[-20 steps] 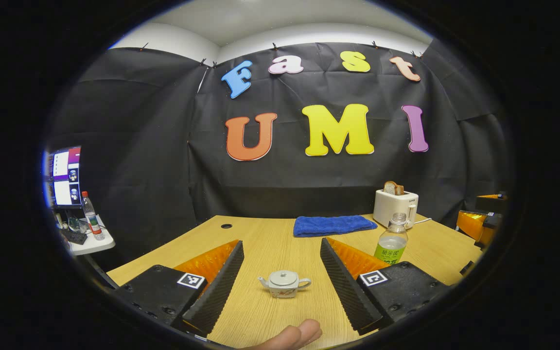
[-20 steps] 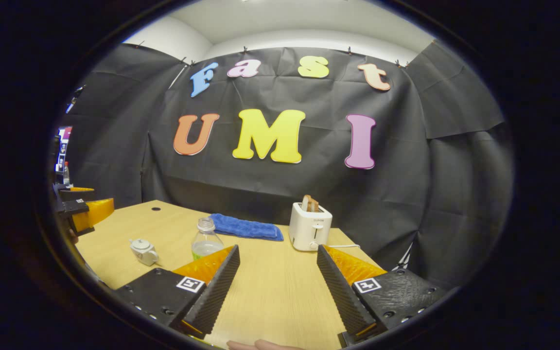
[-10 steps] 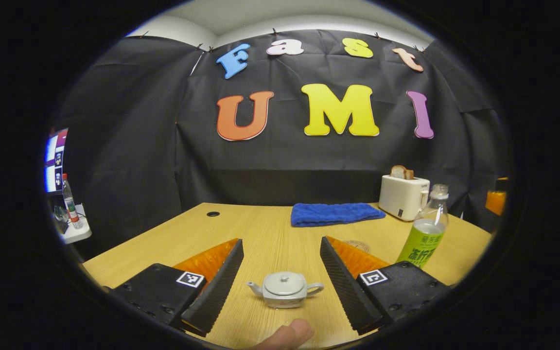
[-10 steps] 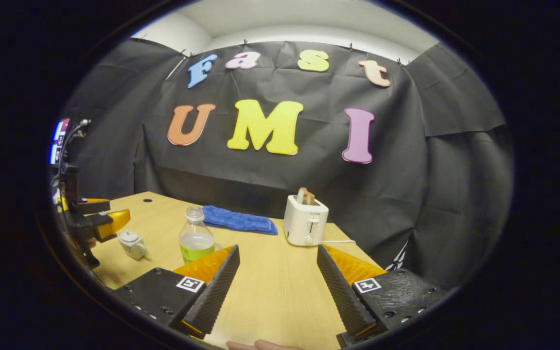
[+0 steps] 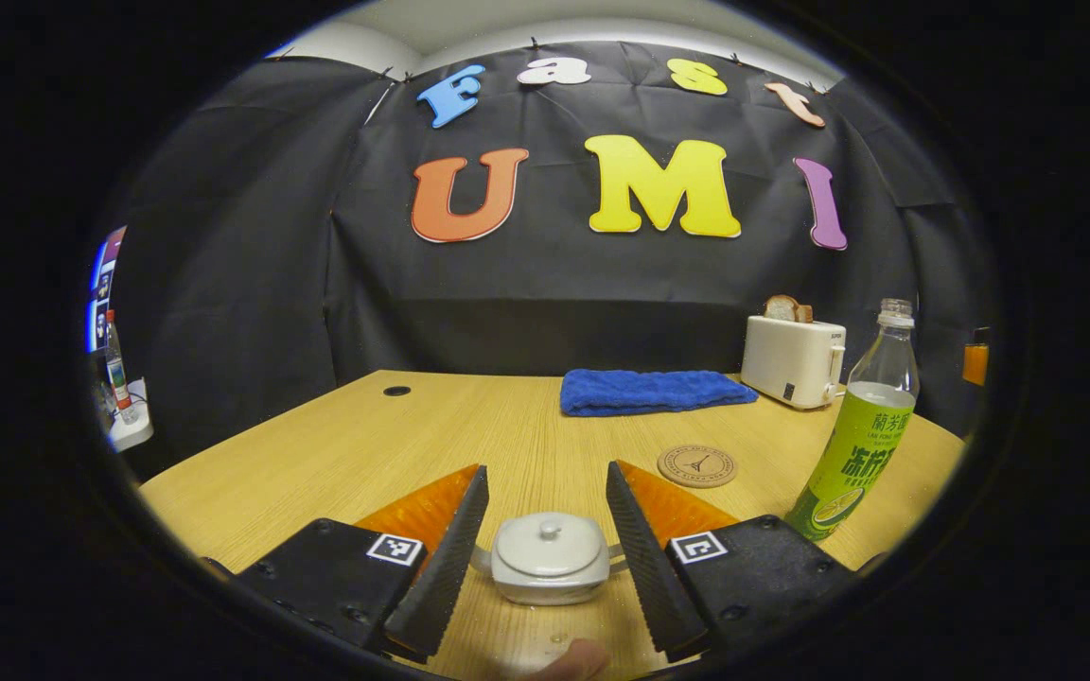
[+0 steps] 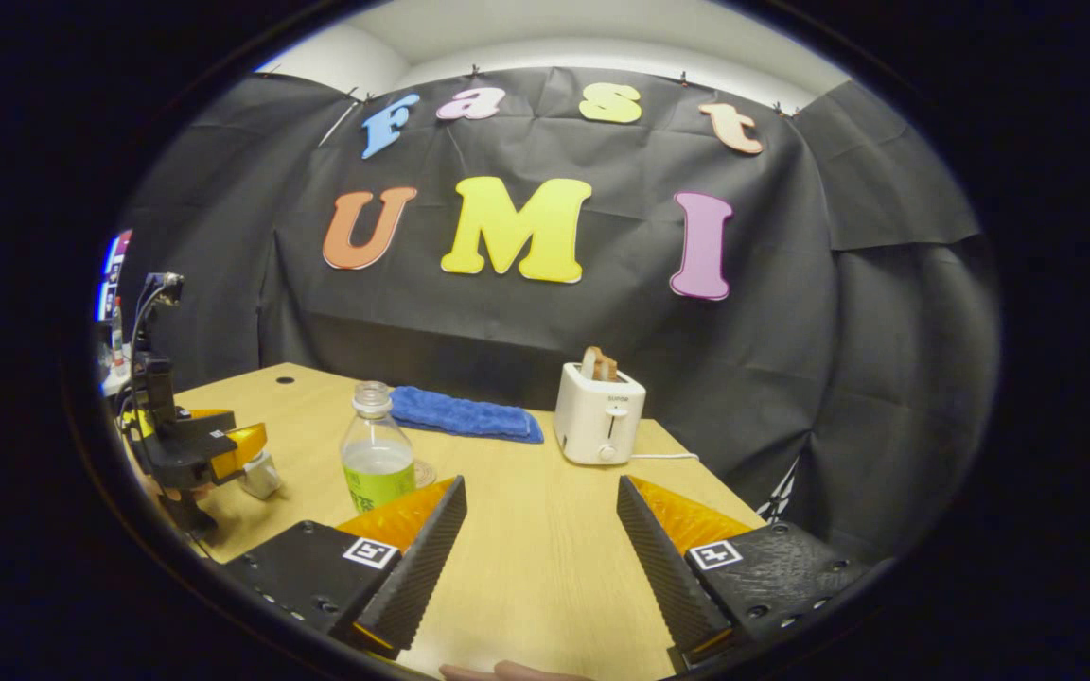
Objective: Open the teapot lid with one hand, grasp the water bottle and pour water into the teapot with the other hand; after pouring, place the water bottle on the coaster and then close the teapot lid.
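Left gripper view has the wooden table [image 5: 507, 445] running back to the booth wall, with a blue towel [image 5: 654, 391] and a white toaster [image 5: 793, 360] with bread in it along the far edge. The water bottle [image 5: 862, 440] stands upright on the right side, cap off as far as I can tell, and the round coaster [image 5: 696, 465] lies flat just left of it, nothing on it. Smallest thing is the little white teapot [image 5: 550, 558], lid [image 5: 548, 542] on, sitting right between the fingers of the left gripper [image 5: 545, 558]. The claw is spread around it, and I can't say the fingers are actually touching the pot.

Right gripper view: the right gripper [image 6: 540, 567] is spread wide over bare table with nothing in it, and the water bottle [image 6: 375, 449] is off to its left, well apart.

So I'd say we're at the very first step, getting the lid off. Next move probably calls for lining up on the tiny knob on top rather than the pot body, pinching it and lifting straight up, while the right claw swings over to the bottle.
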Available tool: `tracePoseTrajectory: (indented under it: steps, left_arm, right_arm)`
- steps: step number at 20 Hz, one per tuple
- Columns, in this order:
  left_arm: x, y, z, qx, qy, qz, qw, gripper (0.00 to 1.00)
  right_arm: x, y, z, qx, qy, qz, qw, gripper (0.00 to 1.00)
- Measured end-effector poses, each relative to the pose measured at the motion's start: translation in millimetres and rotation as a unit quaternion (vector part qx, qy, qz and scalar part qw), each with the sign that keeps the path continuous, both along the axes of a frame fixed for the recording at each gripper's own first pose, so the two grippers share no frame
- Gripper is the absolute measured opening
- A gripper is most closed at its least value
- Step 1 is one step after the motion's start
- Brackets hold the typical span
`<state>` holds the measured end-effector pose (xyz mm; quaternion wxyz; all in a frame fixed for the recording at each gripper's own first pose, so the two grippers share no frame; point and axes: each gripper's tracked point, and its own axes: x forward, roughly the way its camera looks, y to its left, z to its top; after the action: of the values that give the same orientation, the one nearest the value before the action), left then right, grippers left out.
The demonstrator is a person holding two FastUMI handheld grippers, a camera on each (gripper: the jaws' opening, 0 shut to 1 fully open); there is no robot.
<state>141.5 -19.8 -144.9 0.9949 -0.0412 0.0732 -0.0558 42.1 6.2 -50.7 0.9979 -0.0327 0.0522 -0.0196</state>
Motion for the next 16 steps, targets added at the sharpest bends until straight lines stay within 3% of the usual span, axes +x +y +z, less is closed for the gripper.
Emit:
tracePoseTrajectory:
  steps: [4, 7, 10, 13, 16]
  left_arm:
    - [1, -3, -17, 0.016, 0.034, -0.006, 0.999, 0.52]
    - [1, 1, -15, 0.018, 0.031, 0.002, 0.999, 0.41]
    - [3, 7, -16, 0.022, 0.033, 0.012, 0.999, 0.2]
    - [1, 4, -15, 0.024, 0.036, 0.01, 0.999, 0.08]
    - [-3, 6, -12, 0.026, 0.043, 0.011, 0.999, 0.04]
  right_arm:
    - [0, 6, -4, -0.006, 0.005, 0.007, 1.0, 0.98]
    - [-1, 8, -3, -0.005, 0.005, 0.009, 1.0, 0.96]
    - [1, 8, -7, -0.004, 0.009, 0.009, 1.0, 0.96]
    - [3, 12, -8, -0.003, 0.012, 0.012, 1.0, 0.98]
    - [4, 20, -12, -0.001, 0.012, 0.019, 1.0, 0.96]
